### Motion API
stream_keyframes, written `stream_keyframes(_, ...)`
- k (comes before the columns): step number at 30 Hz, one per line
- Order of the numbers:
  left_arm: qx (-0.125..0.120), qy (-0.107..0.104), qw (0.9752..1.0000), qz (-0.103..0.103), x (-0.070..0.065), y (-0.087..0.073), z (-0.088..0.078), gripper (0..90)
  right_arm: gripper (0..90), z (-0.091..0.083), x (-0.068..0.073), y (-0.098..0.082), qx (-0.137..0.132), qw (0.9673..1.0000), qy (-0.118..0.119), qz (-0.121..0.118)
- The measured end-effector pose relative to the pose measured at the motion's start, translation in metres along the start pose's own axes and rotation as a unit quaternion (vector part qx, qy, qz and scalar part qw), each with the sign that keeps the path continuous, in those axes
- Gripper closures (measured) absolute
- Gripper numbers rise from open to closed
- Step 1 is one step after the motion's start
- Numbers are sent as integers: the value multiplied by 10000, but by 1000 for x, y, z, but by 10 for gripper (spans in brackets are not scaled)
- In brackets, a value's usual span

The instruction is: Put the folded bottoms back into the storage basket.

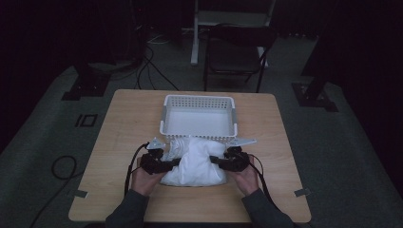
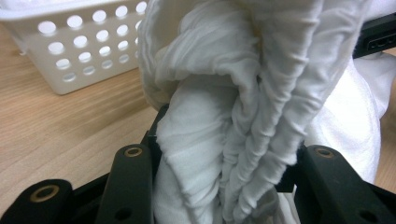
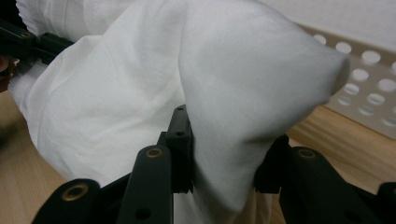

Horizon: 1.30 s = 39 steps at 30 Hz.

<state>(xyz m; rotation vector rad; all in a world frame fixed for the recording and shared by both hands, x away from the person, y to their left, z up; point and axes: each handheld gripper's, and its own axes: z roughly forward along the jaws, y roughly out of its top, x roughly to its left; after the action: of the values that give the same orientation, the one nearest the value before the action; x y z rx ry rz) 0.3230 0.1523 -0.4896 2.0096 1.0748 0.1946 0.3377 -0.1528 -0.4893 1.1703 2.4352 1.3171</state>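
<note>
Gripping the white cloth bundle [image 1: 195, 164] from both sides, my left gripper [image 1: 167, 164] and right gripper [image 1: 219, 160] were clamped on bunched fabric near the table's [image 1: 123, 123] front edge; lifting into the empty basket [image 1: 198, 100] behind remained undone.

I am working in a dim room, and darkness is swallowing the walls beyond me. A light wooden rectangular surface [image 1: 123, 142] is standing before me on a grey-green carpeted floor [image 1: 43, 142]. Past its far edge a dark folding metal chair [image 1: 235, 54] is facing me, and behind that a pale metal stand [image 1: 195, 33] is rising out of sight. Black cables [image 1: 152, 66] are trailing across the floor at the left, and one black cable loop [image 1: 64, 166] is lying near the surface's left side. Dark heavy stand bases [image 1: 85, 85] are flanking the scene.
</note>
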Motion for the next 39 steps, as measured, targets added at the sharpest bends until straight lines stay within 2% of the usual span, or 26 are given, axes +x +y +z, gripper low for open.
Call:
stream_keyframes(7, -39, 40, 10000, 72, -2, 6, -9, 548, 659, -5, 4, 7, -80, 9999, -28, -83)
stream_keyframes(16, -265, 43, 9996, 123, -2, 18, -20, 548, 659, -15, 11, 22, -290, 9993, -115, -229)
stream_keyframes(32, -358, 98, 9990, 267, 4, 45, -25, 550, 659, -22, 7, 45, -515, 9978, -281, -318)
stream_keyframes(39, -517, 75, 9983, 277, 7, 55, -27, 550, 659, -26, 6, 57, -604, 9967, -386, -388)
